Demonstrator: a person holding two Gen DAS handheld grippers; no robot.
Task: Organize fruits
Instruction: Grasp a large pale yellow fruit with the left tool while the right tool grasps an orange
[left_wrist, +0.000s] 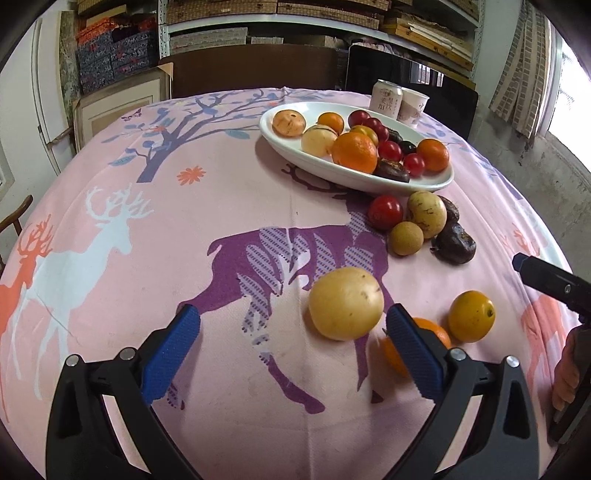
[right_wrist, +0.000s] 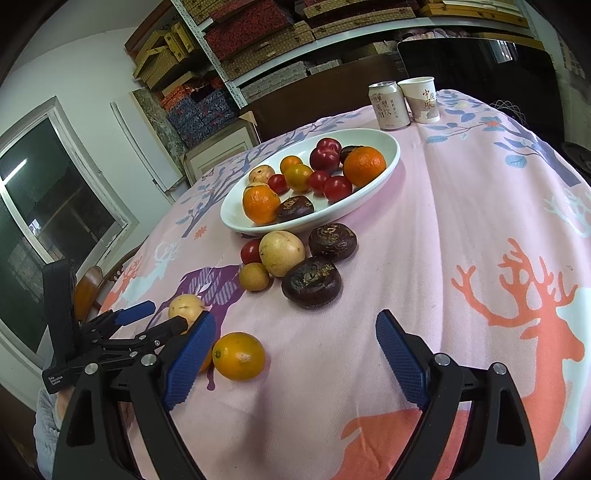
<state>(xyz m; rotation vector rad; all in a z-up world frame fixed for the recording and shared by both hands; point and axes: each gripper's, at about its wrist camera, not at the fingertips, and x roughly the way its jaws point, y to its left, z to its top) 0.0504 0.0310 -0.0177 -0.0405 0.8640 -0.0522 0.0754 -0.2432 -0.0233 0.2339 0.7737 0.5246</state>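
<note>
A white oval plate (left_wrist: 354, 177) (right_wrist: 384, 170) holds several oranges, red tomatoes and dark fruits. Loose on the pink deer tablecloth lie a big yellow fruit (left_wrist: 345, 303) (right_wrist: 185, 307), a yellow-orange citrus (left_wrist: 471, 315) (right_wrist: 239, 356), an orange (left_wrist: 428, 332) partly hidden behind my left finger, a red tomato (left_wrist: 385, 212) (right_wrist: 251, 252), a pale spotted fruit (left_wrist: 426, 214) (right_wrist: 282, 253), a small tan fruit (left_wrist: 405, 238) (right_wrist: 254, 277) and two dark fruits (left_wrist: 454, 244) (right_wrist: 311, 281). My left gripper (left_wrist: 291, 332) (right_wrist: 162, 317) is open, the yellow fruit just ahead between its fingertips. My right gripper (right_wrist: 295, 332) is open and empty.
A drink can (right_wrist: 388, 106) (left_wrist: 386, 99) and a paper cup (right_wrist: 422, 99) (left_wrist: 413, 107) stand behind the plate at the table's far edge. Dark chairs (right_wrist: 476, 74) and shelves of boxes (right_wrist: 295, 40) stand beyond. A wooden chair (right_wrist: 88, 288) is at the left.
</note>
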